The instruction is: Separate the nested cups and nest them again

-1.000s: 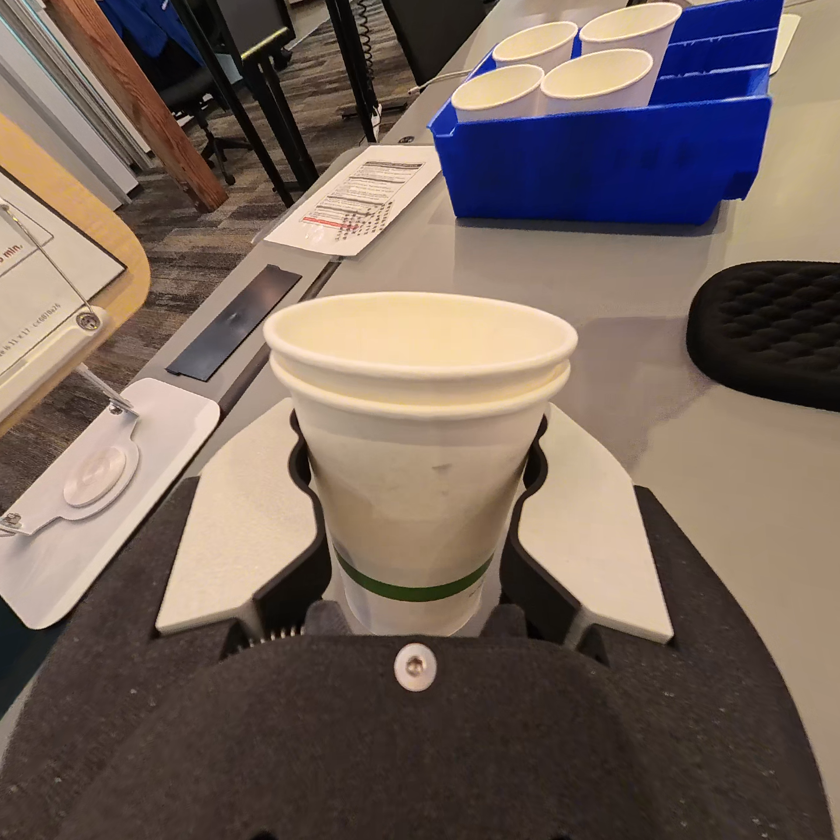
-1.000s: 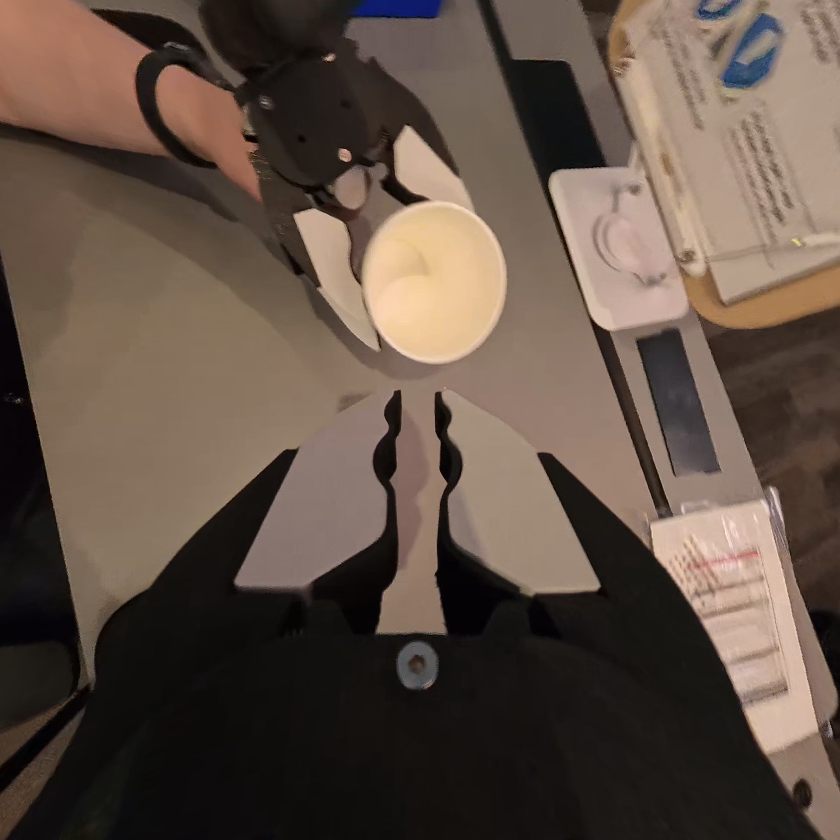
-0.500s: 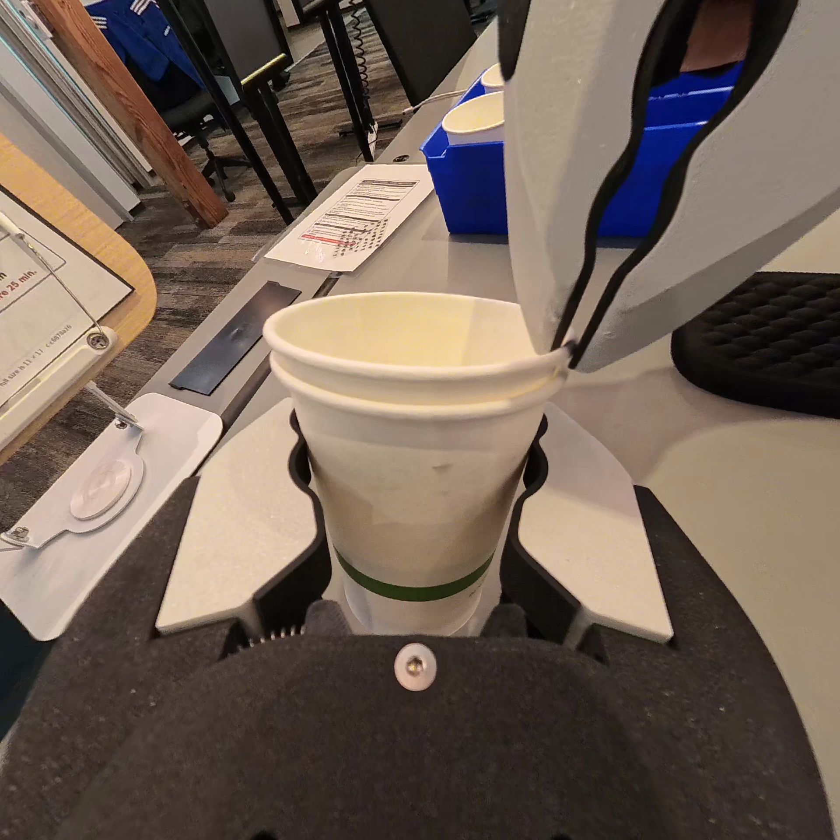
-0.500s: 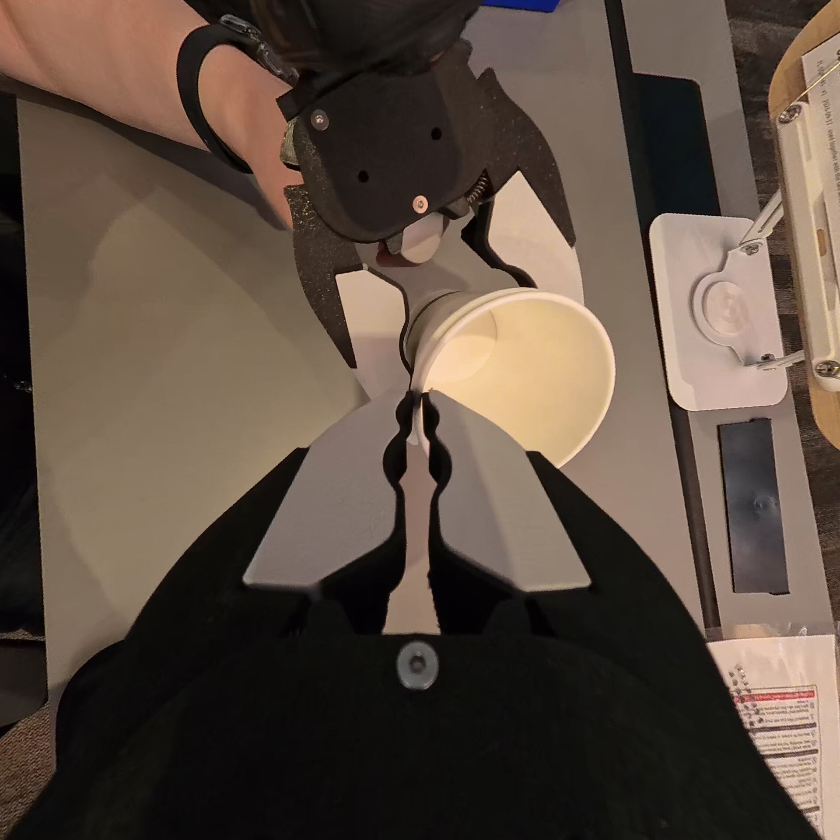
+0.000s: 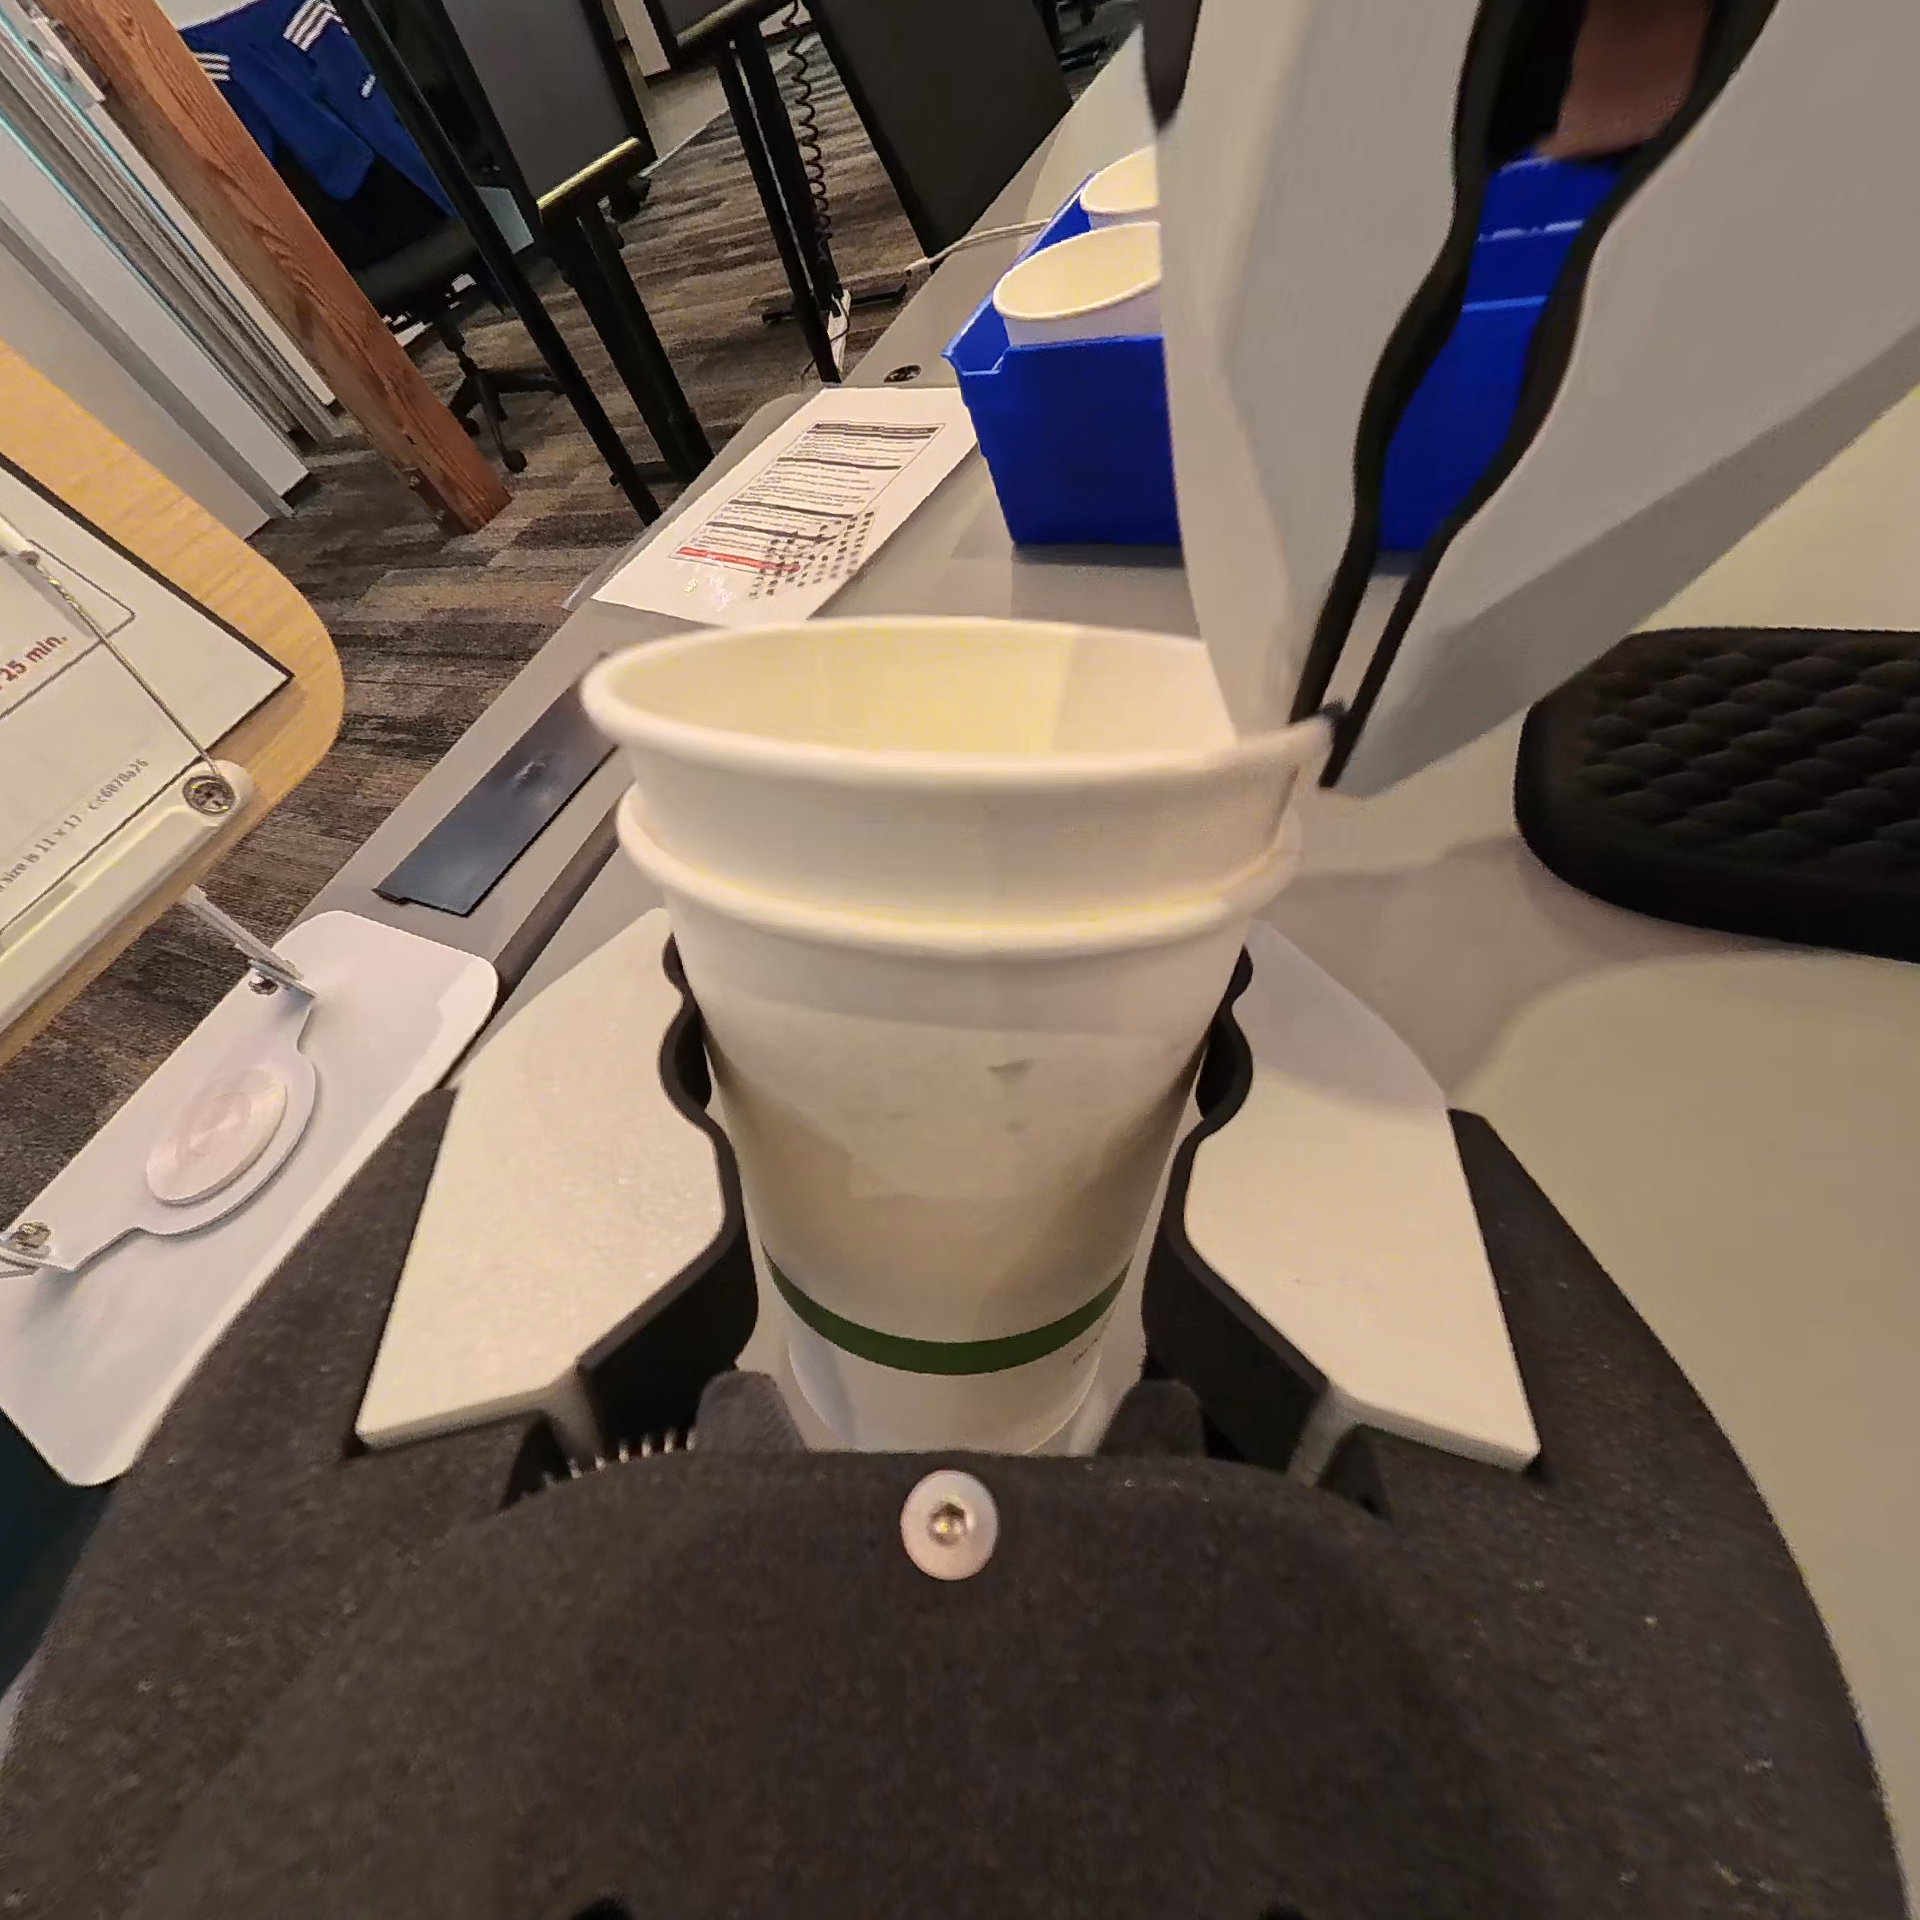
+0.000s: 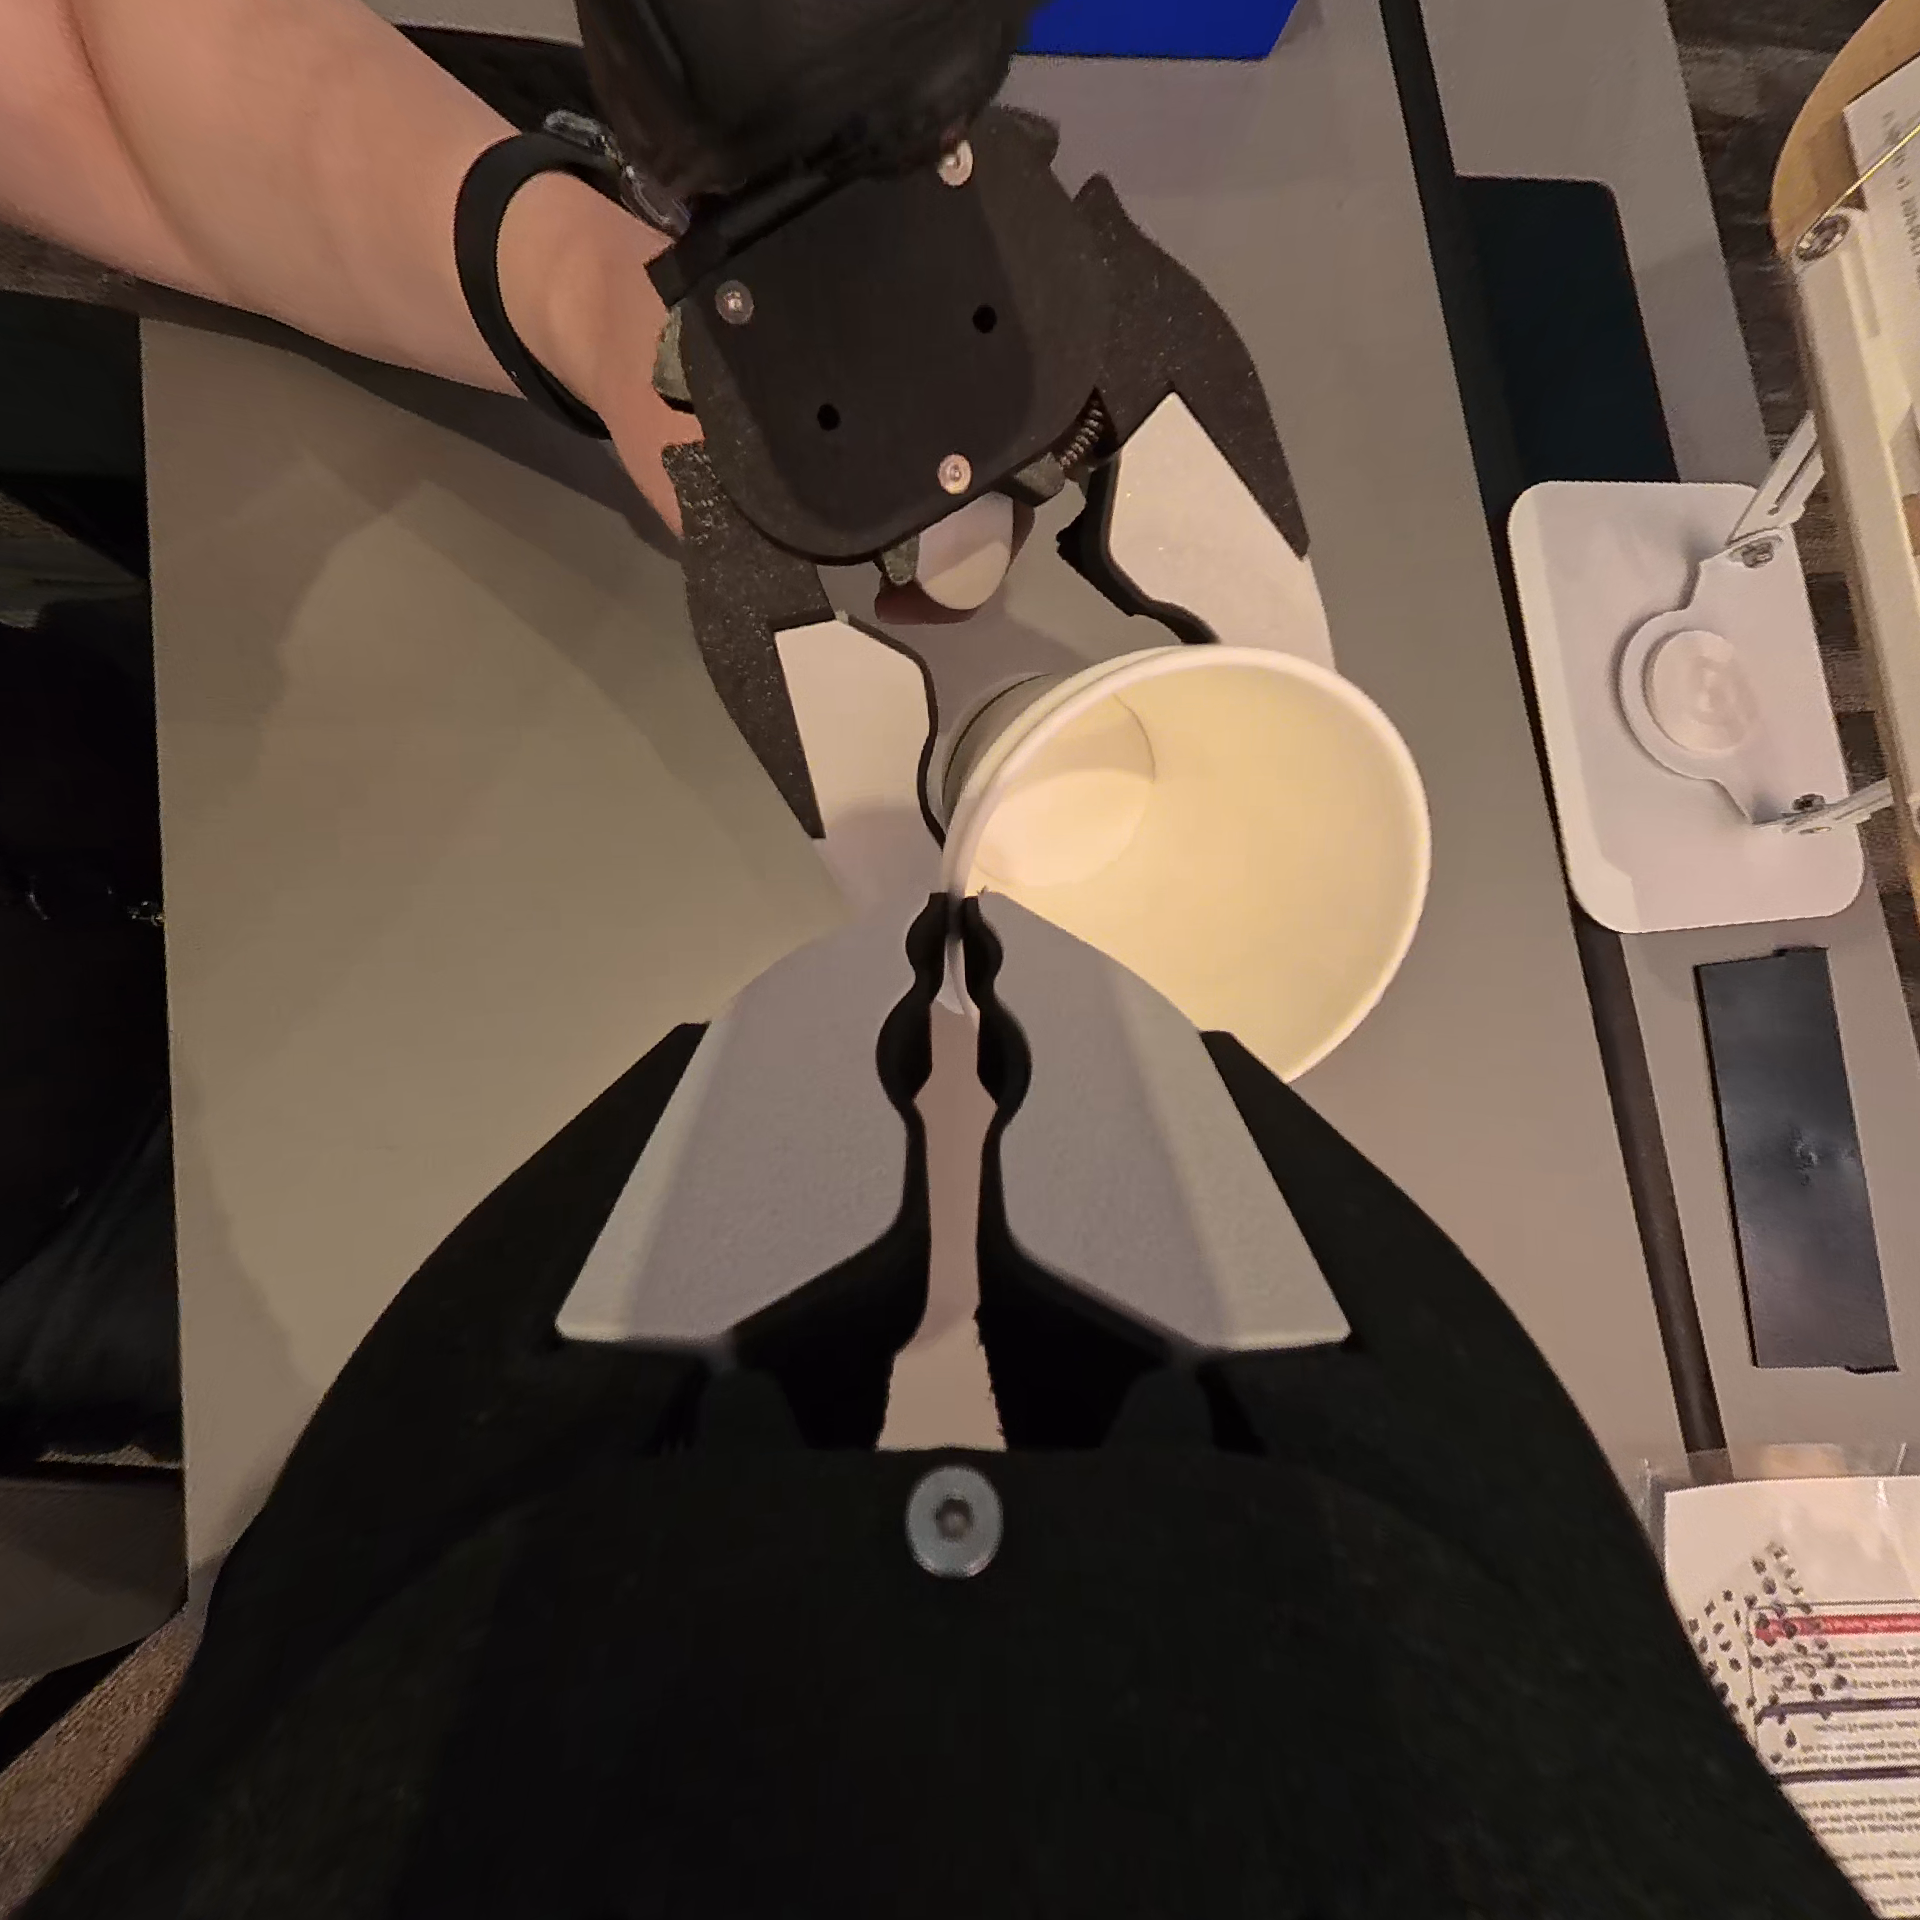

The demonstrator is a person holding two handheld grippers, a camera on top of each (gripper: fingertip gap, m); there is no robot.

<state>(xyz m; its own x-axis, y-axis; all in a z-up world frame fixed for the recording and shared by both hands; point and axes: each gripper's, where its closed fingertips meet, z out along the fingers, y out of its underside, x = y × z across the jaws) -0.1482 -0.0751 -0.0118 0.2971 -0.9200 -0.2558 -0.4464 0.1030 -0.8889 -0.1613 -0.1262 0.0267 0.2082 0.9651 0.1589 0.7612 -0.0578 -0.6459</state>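
The two nested cups [image 5: 951,987] are white outside and cream inside, and the outer cup [image 5: 951,1122] carries one green band near its base. Each claw has pale grey fingers [image 5: 561,1226] edged in black and a speckled black body; this holds for the left claw [image 5: 951,1049] and the right claw [image 6: 961,920] alike. The table [image 5: 1683,1226] is plain grey. Near its far edge a bright blue bin [image 5: 1081,447] holds more white cups [image 5: 1081,286]. At the right edge lies a black pad [image 5: 1745,790] with a honeycomb quilted pattern. A white sheet [image 5: 800,509] shows black print and a red strip. The floor [image 5: 436,582] is carpet in brown and grey streaks.
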